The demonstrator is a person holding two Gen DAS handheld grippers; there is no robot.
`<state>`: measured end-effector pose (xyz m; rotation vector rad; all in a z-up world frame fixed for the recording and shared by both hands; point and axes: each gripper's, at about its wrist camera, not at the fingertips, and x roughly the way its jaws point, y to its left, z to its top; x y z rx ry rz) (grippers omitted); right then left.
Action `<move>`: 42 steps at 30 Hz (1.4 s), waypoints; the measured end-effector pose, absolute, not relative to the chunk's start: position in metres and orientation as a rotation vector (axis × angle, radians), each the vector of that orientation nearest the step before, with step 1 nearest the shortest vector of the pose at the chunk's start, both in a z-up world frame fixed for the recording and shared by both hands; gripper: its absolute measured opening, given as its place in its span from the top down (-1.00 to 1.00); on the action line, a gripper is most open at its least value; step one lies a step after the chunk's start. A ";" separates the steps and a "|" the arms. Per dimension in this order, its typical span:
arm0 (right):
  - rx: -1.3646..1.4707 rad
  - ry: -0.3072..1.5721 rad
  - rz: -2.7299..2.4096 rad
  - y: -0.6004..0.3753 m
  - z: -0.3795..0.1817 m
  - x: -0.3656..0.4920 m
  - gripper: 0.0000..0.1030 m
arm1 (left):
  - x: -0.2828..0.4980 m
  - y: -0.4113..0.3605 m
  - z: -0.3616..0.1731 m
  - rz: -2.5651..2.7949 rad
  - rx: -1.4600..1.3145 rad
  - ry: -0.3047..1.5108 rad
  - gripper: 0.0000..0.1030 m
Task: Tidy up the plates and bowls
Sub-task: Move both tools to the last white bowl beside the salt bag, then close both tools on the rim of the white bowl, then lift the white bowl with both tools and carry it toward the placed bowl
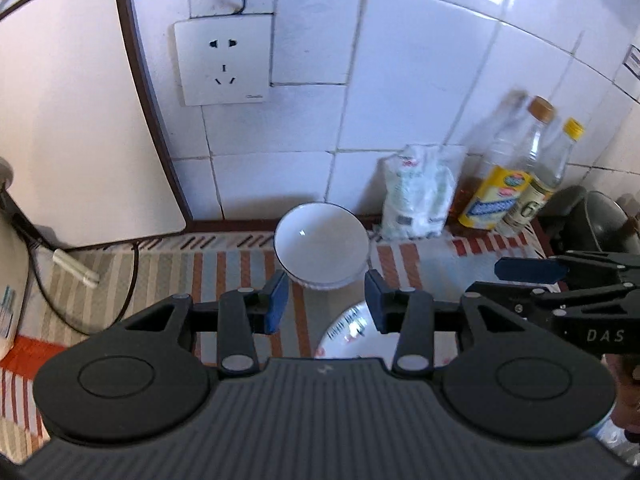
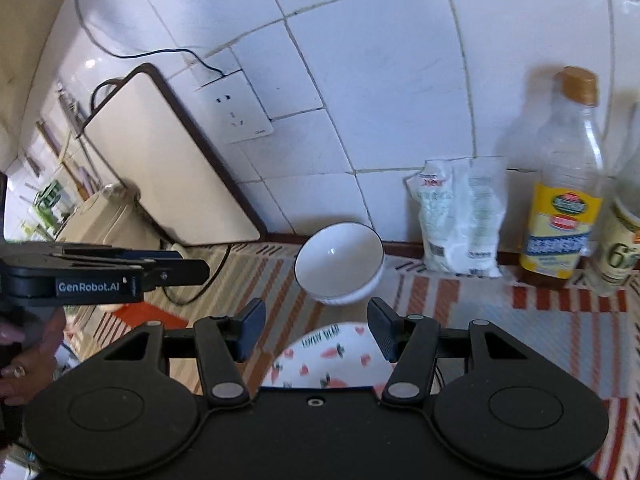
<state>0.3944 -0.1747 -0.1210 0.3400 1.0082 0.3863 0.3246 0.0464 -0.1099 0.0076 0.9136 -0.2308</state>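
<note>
Both the left gripper and right gripper hover spread and empty over the counter. I judge this the approach step. Next, one must close on the bowl by the back edge, or the plate just before it.

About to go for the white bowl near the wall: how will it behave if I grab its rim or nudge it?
The white bowl looks glazed, with a highlight inside, so the rim is probably slippery between the jaws. It sits tilted on a small foot, so a nudge could rock it. It seems ceramic: stiff, fairly heavy, likely to chip against the tiled wall.
</note>
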 end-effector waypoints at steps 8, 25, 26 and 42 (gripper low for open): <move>0.357 1.038 0.344 -0.155 -0.164 0.438 -0.20 | 0.365 0.069 -0.153 -0.219 -0.055 0.892 0.20; 0.551 1.237 0.194 -0.148 -0.266 0.503 -0.20 | 0.438 0.081 -0.238 -0.187 -0.052 1.013 0.20; 0.565 1.246 0.184 -0.148 -0.270 0.504 -0.20 | 0.441 0.078 -0.241 -0.194 -0.043 1.016 0.20; 0.525 1.288 0.129 -0.130 -0.285 0.508 0.57 | 0.451 0.055 -0.266 -0.261 0.010 1.128 0.67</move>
